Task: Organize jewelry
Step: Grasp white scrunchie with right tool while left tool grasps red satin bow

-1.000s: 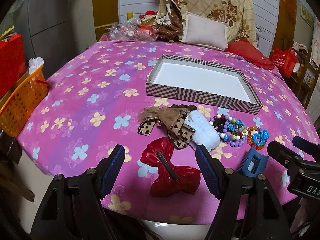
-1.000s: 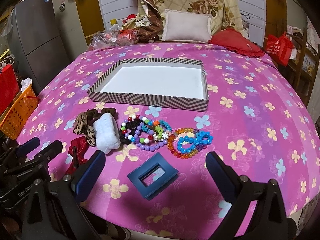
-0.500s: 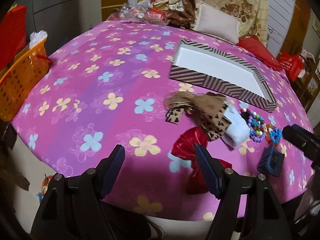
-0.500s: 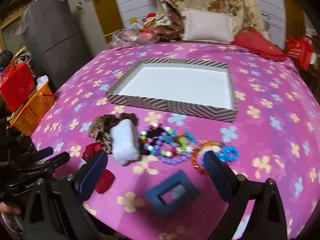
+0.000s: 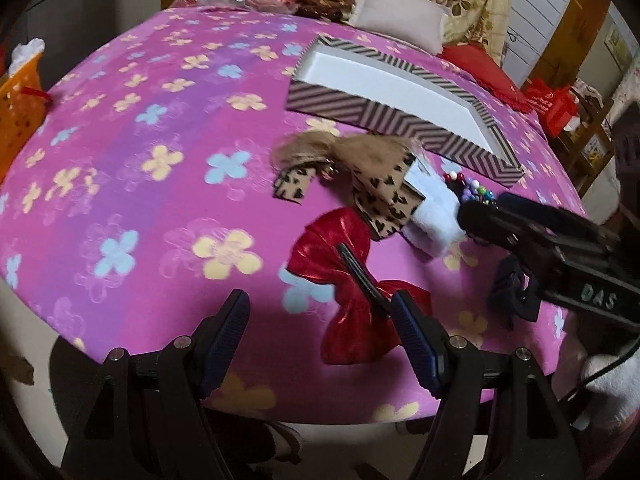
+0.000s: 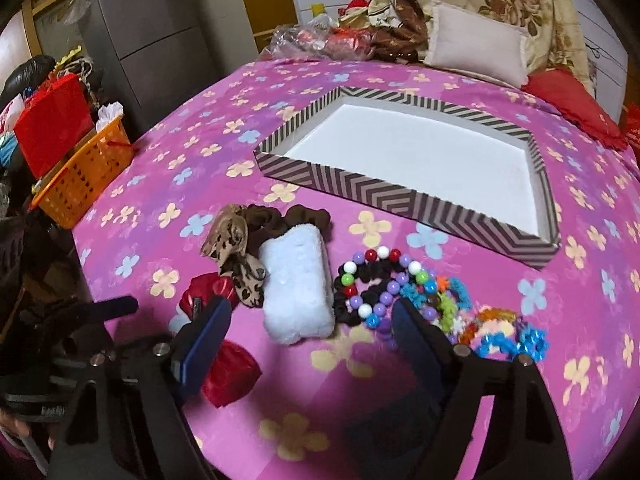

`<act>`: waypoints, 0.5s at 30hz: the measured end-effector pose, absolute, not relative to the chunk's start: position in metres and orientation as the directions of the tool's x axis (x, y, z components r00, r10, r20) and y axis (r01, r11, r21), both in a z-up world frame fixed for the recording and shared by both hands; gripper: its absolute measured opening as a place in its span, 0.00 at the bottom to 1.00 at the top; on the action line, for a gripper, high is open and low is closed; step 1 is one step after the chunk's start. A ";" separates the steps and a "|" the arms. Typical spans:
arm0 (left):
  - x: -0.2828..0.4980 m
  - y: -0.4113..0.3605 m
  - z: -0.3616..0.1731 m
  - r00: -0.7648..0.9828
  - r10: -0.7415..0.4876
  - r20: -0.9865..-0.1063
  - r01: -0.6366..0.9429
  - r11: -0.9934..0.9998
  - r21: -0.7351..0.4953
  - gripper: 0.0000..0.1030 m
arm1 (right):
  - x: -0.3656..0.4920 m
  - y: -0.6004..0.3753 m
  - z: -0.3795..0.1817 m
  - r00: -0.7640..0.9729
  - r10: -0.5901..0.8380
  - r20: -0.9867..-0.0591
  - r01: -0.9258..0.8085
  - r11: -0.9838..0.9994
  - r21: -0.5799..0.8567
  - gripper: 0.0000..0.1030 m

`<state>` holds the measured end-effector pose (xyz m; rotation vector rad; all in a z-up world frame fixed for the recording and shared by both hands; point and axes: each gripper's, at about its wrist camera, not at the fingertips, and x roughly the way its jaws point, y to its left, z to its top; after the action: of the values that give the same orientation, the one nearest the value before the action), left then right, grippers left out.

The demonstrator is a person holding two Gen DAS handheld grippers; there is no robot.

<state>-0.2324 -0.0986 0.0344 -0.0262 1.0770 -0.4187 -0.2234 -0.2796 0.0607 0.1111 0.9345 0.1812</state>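
- Pink flowered bedspread [image 6: 500,360] covers the bed; one chevron-striped tray [image 6: 360,190] with a bare white floor lies on it at about 1 o'clock in the right wrist view.
- Hair pieces near the bed's front edge: one shiny red bow [image 5: 352,280] with a dark clip across it, one leopard-print bow [image 5: 384,196], one fluffy white clip [image 6: 298,288], one dark blue claw clip [image 5: 510,292].
- Beaded bracelets [image 6: 384,288] lie in a tangled row at 3 o'clock from the white clip; their count is hard to make out.
- Left gripper [image 5: 320,328] is released, nothing pinched; its right finger overlaps the red bow's lower wing.
- Right gripper [image 6: 308,332] has just been narrowing yet grips nothing; the white clip lies ahead of its gap.
- Claw clip is half hidden behind the right gripper in the left wrist view.
- One orange basket [image 6: 80,176] stands at 9 o'clock, off the bed.
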 end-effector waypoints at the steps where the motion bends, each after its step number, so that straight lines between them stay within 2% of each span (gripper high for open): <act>1: -0.231 -0.101 0.032 0.398 -0.340 -0.852 0.319 0.922 -0.219 0.71 | -0.220 -0.278 0.059 0.574 0.209 -0.792 -0.115 0.978 0.175 0.79; 5: -0.229 -0.109 0.025 0.392 -0.331 -0.858 0.320 0.924 -0.210 0.68 | -0.208 -0.268 0.051 0.546 0.215 -0.809 -0.154 0.976 0.155 0.70; 6: -0.228 -0.111 0.024 0.393 -0.334 -0.857 0.318 0.923 -0.215 0.58 | -0.206 -0.265 0.049 0.540 0.212 -0.814 -0.164 0.976 0.145 0.68; 7: -0.227 -0.111 0.023 0.388 -0.345 -0.854 0.322 0.919 -0.225 0.46 | -0.204 -0.261 0.046 0.531 0.217 -0.819 -0.179 0.974 0.141 0.62; 8: -0.225 -0.112 0.022 0.375 -0.366 -0.852 0.331 0.911 -0.246 0.42 | -0.203 -0.258 0.044 0.519 0.231 -0.823 -0.201 0.969 0.144 0.54; 10: -0.224 -0.114 0.022 0.374 -0.382 -0.845 0.344 0.903 -0.256 0.24 | -0.201 -0.252 0.037 0.505 0.228 -0.833 -0.223 0.966 0.129 0.44; 11: -0.224 -0.115 0.024 0.377 -0.384 -0.843 0.358 0.900 -0.249 0.21 | -0.201 -0.251 0.033 0.501 0.208 -0.840 -0.221 0.969 0.107 0.37; 15: -0.223 -0.110 0.035 0.427 -0.365 -0.827 0.371 0.905 -0.208 0.06 | -0.208 -0.261 0.036 0.499 0.244 -0.831 -0.220 0.964 0.151 0.29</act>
<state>-0.2230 -0.1100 0.0353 0.0067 1.0320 -0.4597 -0.2084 -0.2613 0.0361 0.0265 1.0099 0.2805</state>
